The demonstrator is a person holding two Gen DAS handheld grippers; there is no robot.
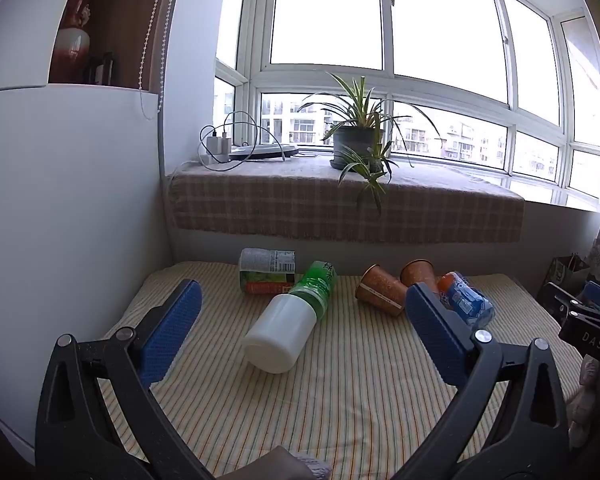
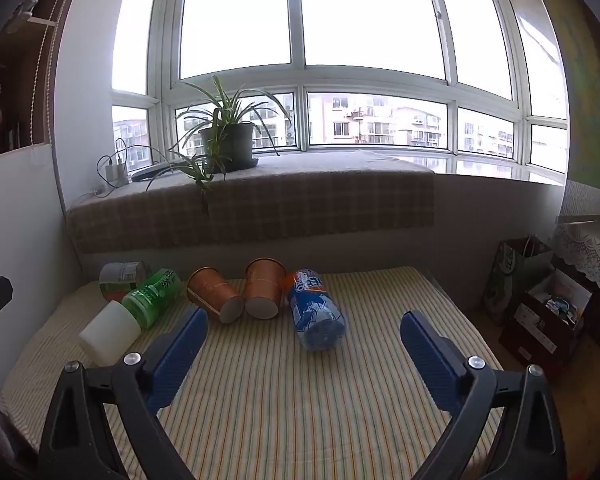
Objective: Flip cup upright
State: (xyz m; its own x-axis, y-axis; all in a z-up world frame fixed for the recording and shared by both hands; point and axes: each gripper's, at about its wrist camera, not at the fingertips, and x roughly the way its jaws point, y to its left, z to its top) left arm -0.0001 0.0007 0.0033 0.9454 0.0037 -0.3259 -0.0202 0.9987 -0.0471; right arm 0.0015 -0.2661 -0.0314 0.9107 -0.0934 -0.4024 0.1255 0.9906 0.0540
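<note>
Two copper-brown paper cups lie on their sides on the striped table cloth (image 2: 300,400). In the right wrist view the left cup (image 2: 215,294) and the right cup (image 2: 263,287) lie side by side with their bases toward me. In the left wrist view they show as one cup (image 1: 381,289) and a second cup (image 1: 419,273) partly behind my right finger. My left gripper (image 1: 302,330) is open and empty, above a white cylinder. My right gripper (image 2: 304,350) is open and empty, short of the cups.
A white cylinder (image 1: 281,334), a green bottle (image 1: 317,282), a labelled can (image 1: 266,271) and a blue-orange bottle (image 2: 315,309) also lie on the table. A potted plant (image 2: 229,146) stands on the window bench behind. Bags and a box (image 2: 546,312) sit at the right.
</note>
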